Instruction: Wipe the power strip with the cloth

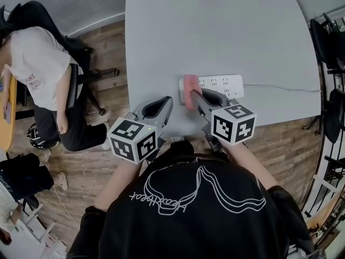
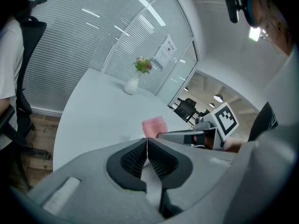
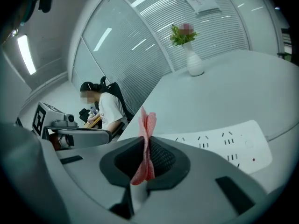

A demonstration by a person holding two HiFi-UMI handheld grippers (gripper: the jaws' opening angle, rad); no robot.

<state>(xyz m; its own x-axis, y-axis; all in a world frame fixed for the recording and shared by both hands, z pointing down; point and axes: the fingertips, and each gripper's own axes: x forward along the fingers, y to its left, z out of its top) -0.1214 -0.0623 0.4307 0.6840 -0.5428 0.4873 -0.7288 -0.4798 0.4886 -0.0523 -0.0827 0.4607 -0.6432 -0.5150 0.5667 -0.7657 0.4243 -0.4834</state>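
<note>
At the power strip [image 1: 221, 84], the right hand-held gripper [image 1: 194, 95] clamps the cloth [image 1: 190, 86]

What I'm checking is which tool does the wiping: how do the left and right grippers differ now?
The right gripper is shut on the pink cloth; the left gripper is shut on nothing. The right gripper's tip is at one end of the power strip; the left gripper is beside that end, off the strip, over bare table. Both are grey, with their jaws together.
</note>
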